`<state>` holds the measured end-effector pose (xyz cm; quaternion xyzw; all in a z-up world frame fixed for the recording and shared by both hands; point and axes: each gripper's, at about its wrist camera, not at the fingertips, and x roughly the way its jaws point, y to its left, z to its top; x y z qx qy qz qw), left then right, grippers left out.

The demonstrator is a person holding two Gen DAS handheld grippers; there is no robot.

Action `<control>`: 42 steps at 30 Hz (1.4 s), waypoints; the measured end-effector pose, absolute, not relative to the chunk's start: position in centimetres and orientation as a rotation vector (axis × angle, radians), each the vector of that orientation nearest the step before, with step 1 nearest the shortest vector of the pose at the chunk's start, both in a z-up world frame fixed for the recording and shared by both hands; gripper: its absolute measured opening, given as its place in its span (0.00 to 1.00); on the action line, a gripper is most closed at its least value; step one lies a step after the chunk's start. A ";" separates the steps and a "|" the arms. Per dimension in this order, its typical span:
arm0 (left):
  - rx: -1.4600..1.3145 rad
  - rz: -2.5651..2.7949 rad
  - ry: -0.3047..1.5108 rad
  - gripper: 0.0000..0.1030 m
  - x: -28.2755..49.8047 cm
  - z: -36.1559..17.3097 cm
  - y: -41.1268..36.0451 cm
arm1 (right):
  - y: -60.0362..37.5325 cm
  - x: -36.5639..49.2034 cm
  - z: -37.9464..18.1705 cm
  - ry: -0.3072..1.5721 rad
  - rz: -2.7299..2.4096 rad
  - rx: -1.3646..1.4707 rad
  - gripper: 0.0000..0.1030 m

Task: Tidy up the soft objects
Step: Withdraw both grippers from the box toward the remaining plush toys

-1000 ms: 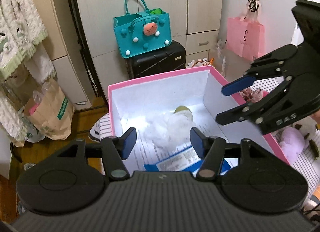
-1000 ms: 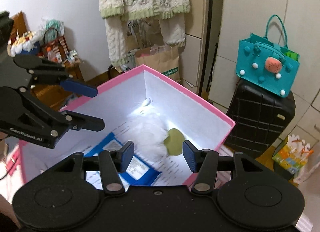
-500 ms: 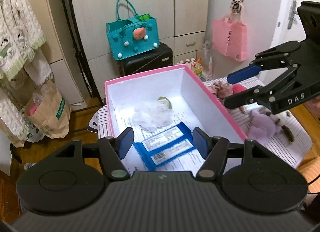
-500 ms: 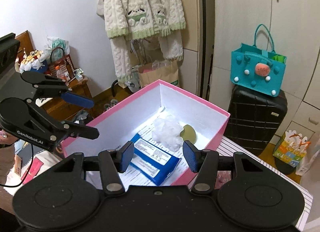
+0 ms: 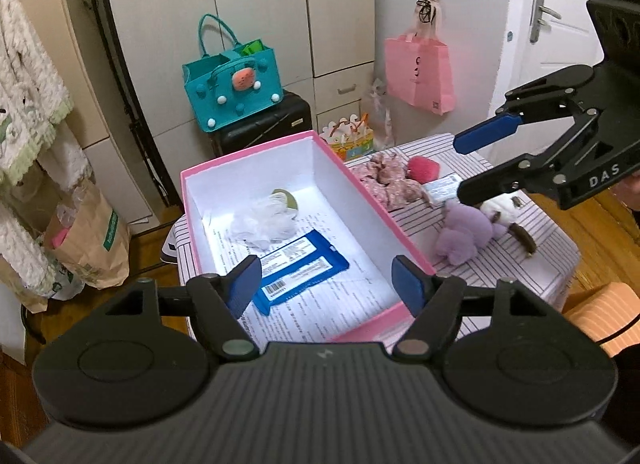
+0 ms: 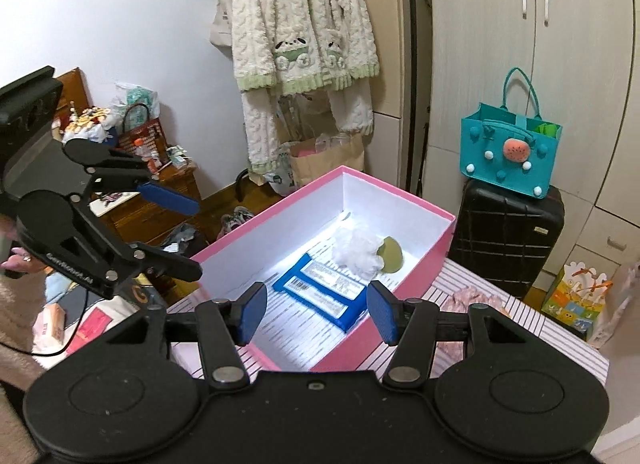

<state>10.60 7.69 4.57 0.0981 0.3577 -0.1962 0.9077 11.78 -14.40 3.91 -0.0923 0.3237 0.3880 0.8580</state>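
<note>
Two tools hang empty above the pink box (image 5: 362,184): the left tool (image 5: 326,284), jaws just widening, and the right tool (image 5: 460,168), jaws apart. At right of the left view, the purple plush (image 5: 464,234) lies on the striped counter (image 5: 532,264), outside the box, directly under the right tool, which is nearer.

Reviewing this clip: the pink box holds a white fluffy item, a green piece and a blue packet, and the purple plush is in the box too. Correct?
Not quite. The purple plush lies outside the pink box, on the striped tablecloth beside it, as the left wrist view shows. The white fluffy item, green piece and blue packet are inside.
</note>
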 end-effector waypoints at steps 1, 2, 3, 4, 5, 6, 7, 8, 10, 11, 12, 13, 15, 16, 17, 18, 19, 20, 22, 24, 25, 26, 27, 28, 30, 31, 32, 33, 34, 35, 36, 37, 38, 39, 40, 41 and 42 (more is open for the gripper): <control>0.207 -0.406 0.736 0.71 10.2 4.8 7.5 | -14.8 11.3 4.0 0.679 0.815 -0.190 0.60; 0.208 -0.409 0.732 0.71 9.8 4.9 7.3 | -15.1 10.9 4.1 0.678 0.812 -0.187 0.60; 0.210 -0.418 0.727 0.72 9.3 5.1 7.1 | -15.4 10.4 4.2 0.675 0.810 -0.187 0.60; 0.215 -0.431 0.724 0.72 8.9 5.2 6.9 | -15.8 10.0 4.2 0.672 0.807 -0.186 0.61; 0.219 -0.443 0.724 0.72 8.7 5.2 6.8 | -16.2 9.6 4.2 0.672 0.802 -0.183 0.61; 0.221 -0.452 0.727 0.72 8.4 5.3 6.5 | -16.6 9.2 4.1 0.675 0.798 -0.180 0.61; 0.225 -0.457 0.732 0.72 8.1 5.3 6.2 | -17.0 8.9 4.0 0.678 0.794 -0.176 0.62; 0.233 -0.462 0.735 0.72 7.9 5.2 5.9 | -17.5 8.5 3.9 0.681 0.789 -0.174 0.62; 0.253 -0.469 0.738 0.72 7.4 5.1 5.4 | -18.2 7.9 3.6 0.689 0.780 -0.173 0.62; 0.262 -0.471 0.742 0.73 7.2 5.0 5.0 | -18.6 7.7 3.5 0.692 0.774 -0.173 0.62; 0.269 -0.474 0.745 0.73 7.0 4.9 4.7 | -19.0 7.4 3.3 0.696 0.768 -0.173 0.62; 0.277 -0.478 0.747 0.73 6.7 4.9 4.3 | -19.4 7.1 3.1 0.699 0.761 -0.176 0.63; 0.293 -0.492 0.750 0.73 6.3 4.7 3.5 | -20.1 6.6 2.6 0.705 0.752 -0.176 0.64; 0.303 -0.501 0.753 0.73 6.2 4.6 3.1 | -20.5 6.4 2.3 0.710 0.746 -0.173 0.64; 0.314 -0.512 0.756 0.73 6.1 4.4 2.6 | -21.0 6.2 2.0 0.715 0.742 -0.170 0.64; 0.324 -0.519 0.759 0.73 5.9 4.1 2.2 | -21.3 6.0 1.7 0.721 0.739 -0.168 0.65; 0.331 -0.525 0.764 0.73 5.9 3.9 1.8 | -21.7 5.8 1.3 0.727 0.734 -0.166 0.65; 0.336 -0.530 0.772 0.73 5.9 3.7 1.4 | -22.0 5.7 1.0 0.733 0.729 -0.163 0.65; 0.343 -0.544 0.792 0.73 6.0 3.3 0.6 | -22.8 5.4 0.4 0.743 0.723 -0.155 0.66; 0.348 -0.556 0.809 0.73 6.2 2.9 -0.1 | -23.7 5.4 -0.2 0.752 0.718 -0.141 0.67; 0.349 -0.562 0.814 0.73 6.3 2.7 -0.6 | -24.0 5.5 -0.5 0.755 0.718 -0.136 0.67; 0.351 -0.569 0.817 0.73 6.3 2.6 -1.0 | -24.5 5.6 -0.8 0.758 0.718 -0.131 0.67; 0.351 -0.576 0.820 0.73 6.4 2.4 -1.4 | -24.8 5.7 -1.0 0.761 0.717 -0.127 0.67; 0.348 -0.582 0.822 0.73 6.6 2.3 -1.9 | -25.3 5.9 -1.3 0.763 0.715 -0.123 0.67; 0.345 -0.597 0.828 0.73 6.9 2.0 -2.7 | -26.1 6.2 -1.9 0.768 0.712 -0.120 0.67; 0.344 -0.604 0.830 0.73 7.0 1.9 -3.1 | -26.5 6.4 -2.1 0.770 0.708 -0.119 0.68; 0.341 -0.611 0.832 0.73 7.2 1.8 -3.5 | -26.8 6.7 -2.3 0.773 0.708 -0.120 0.68; 0.339 -0.612 0.833 0.73 7.5 1.7 -3.9 | -27.3 7.0 -2.5 0.774 0.710 -0.119 0.68; 0.337 -0.610 0.835 0.73 7.7 1.6 -4.3 | -27.7 7.3 -2.6 0.776 0.714 -0.118 0.68; 0.335 -0.608 0.833 0.73 7.9 1.6 -4.7 | -28.0 7.6 -2.7 0.777 0.719 -0.120 0.69; 0.335 -0.605 0.829 0.73 8.2 1.6 -5.1 | -28.4 7.9 -2.9 0.775 0.723 -0.121 0.69; 0.333 -0.601 0.823 0.73 8.5 1.6 -5.5 | -28.7 8.3 -3.0 0.773 0.727 -0.123 0.70; 0.327 -0.596 0.818 0.73 8.6 1.6 -5.7 | -28.9 8.5 -3.1 0.771 0.732 -0.127 0.70; 0.317 -0.591 0.813 0.73 9.0 1.5 -6.1 | -29.1 9.0 -3.2 0.768 0.733 -0.131 0.70; 0.304 -0.585 0.806 0.73 9.3 1.5 -6.4 | -29.3 9.3 -3.2 0.767 0.732 -0.135 0.71; 0.294 -0.577 0.798 0.73 9.6 1.4 -6.7 | -29.4 9.7 -3.2 0.765 0.732 -0.142 0.71; 0.286 -0.566 0.783 0.73 9.8 1.3 -7.0 | -29.5 10.1 -3.3 0.762 0.733 -0.149 0.71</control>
